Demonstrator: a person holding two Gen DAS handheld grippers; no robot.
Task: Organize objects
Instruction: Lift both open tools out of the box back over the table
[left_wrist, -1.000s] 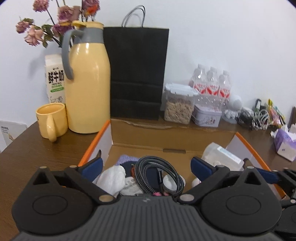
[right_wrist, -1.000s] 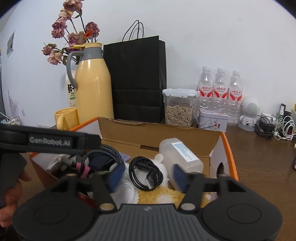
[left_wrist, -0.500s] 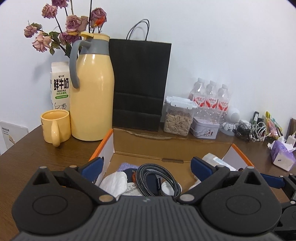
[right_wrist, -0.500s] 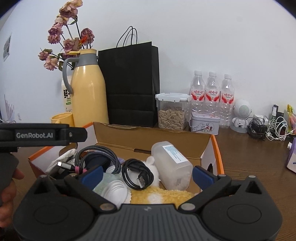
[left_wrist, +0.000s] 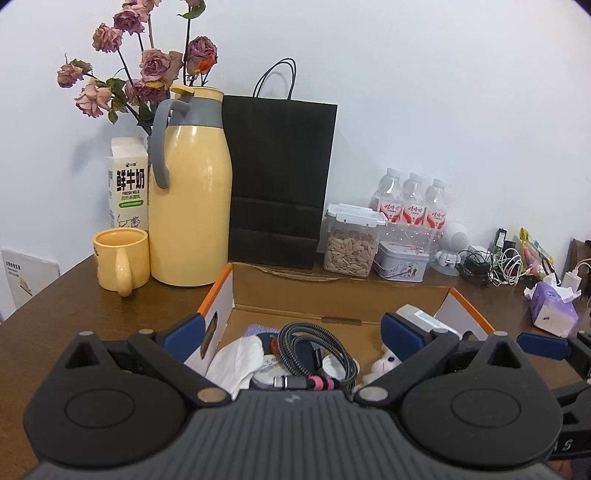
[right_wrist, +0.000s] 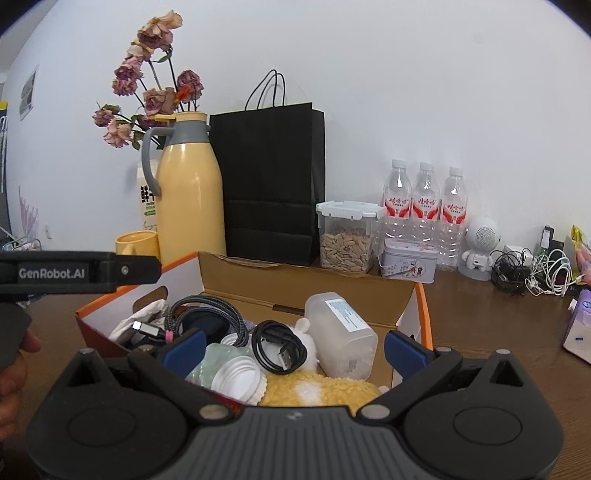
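An open cardboard box (left_wrist: 332, 295) with orange edges sits on the brown table; it also shows in the right wrist view (right_wrist: 295, 284). Inside lie a braided grey cable (left_wrist: 314, 347), white cloth (left_wrist: 236, 362), a black USB cable (right_wrist: 279, 345), a clear plastic bottle (right_wrist: 340, 336), white lids (right_wrist: 238, 380) and a yellow cloth (right_wrist: 317, 387). My left gripper (left_wrist: 291, 332) is open and empty above the box's near left part. My right gripper (right_wrist: 291, 345) is open and empty above the box's near edge.
Behind the box stand a yellow thermos (left_wrist: 188, 199), yellow mug (left_wrist: 122, 262), milk carton (left_wrist: 127, 184), flowers (left_wrist: 144, 74), black paper bag (left_wrist: 277, 181), a seed jar (left_wrist: 351, 243), a tin (left_wrist: 402, 260), water bottles (left_wrist: 413, 206), a speaker robot (right_wrist: 480, 243), cables (right_wrist: 532, 273) and tissues (left_wrist: 552, 306).
Both grippers have pulled back and up from the box, so the box and background look smaller. The right gripper's jaws have opened wider. Nothing in the box has moved.
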